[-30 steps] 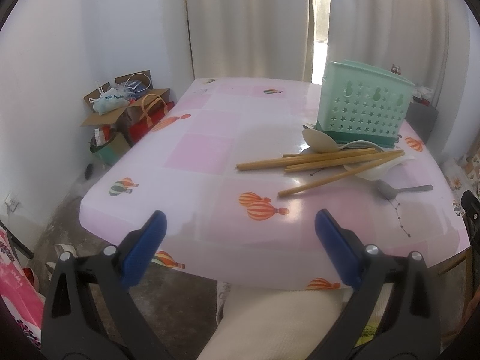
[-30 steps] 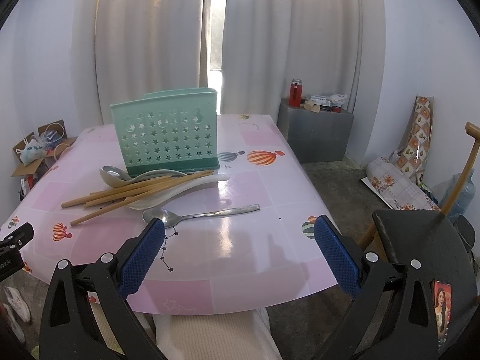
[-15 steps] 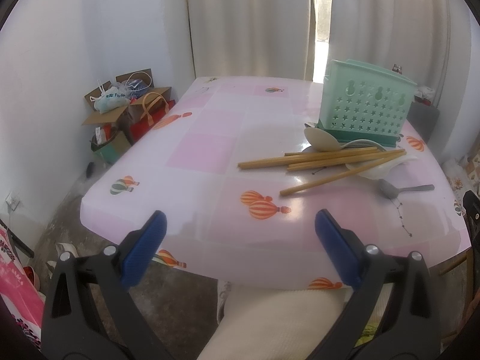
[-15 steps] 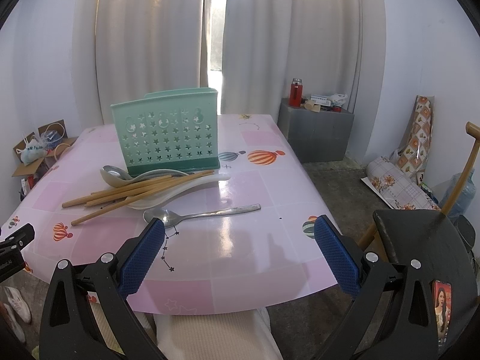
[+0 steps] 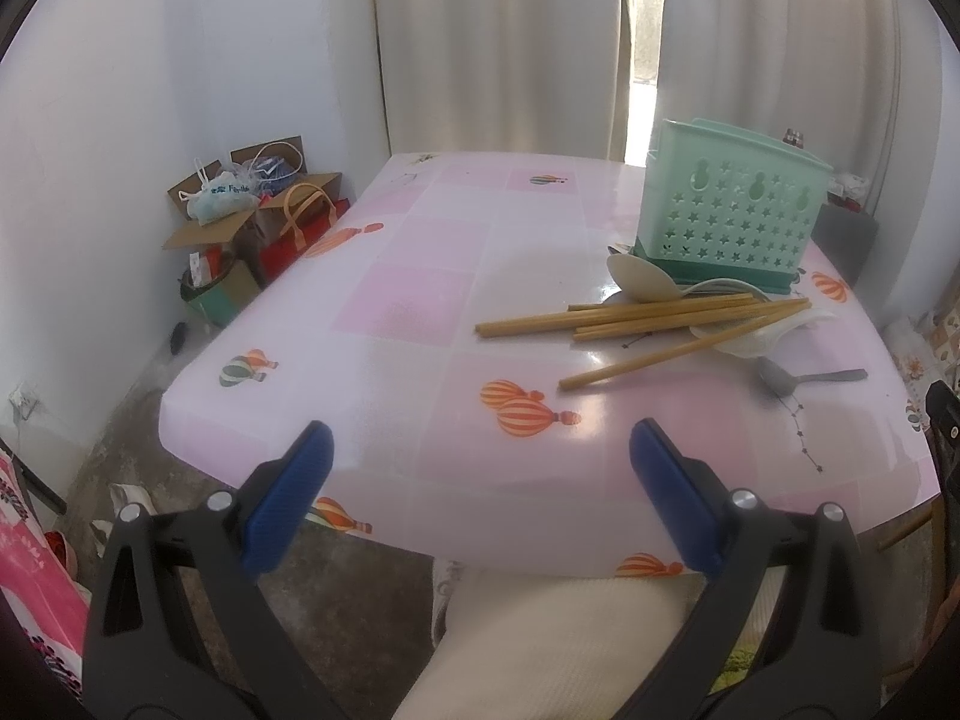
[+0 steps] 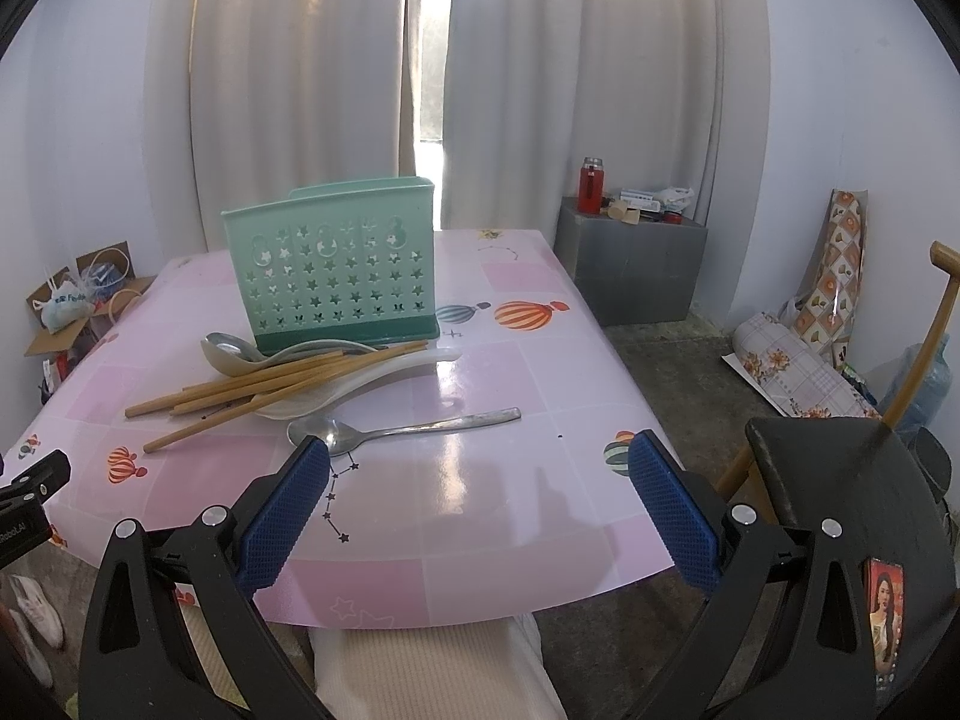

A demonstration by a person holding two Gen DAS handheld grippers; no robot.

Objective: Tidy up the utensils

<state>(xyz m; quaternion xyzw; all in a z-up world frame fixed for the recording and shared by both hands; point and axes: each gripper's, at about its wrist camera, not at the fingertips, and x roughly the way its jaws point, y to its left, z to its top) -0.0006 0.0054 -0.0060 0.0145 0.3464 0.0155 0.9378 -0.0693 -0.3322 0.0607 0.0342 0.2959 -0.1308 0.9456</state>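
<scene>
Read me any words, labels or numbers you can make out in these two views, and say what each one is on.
"Robot.AI": partly cut off, white letters on the black gripper body at the left edge of the right wrist view.
Blue print on the white plastic bag in the cardboard box: too blurred to read.
Pink bag on the floor: print unreadable.

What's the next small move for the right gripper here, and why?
Probably ease the right gripper forward and down onto the metal spoon. It is open and empty, and the spoon lies alone on the table just ahead of it, clear of the chopsticks pile by the green holder. The left gripper is open too, but farther from any utensil.
</scene>
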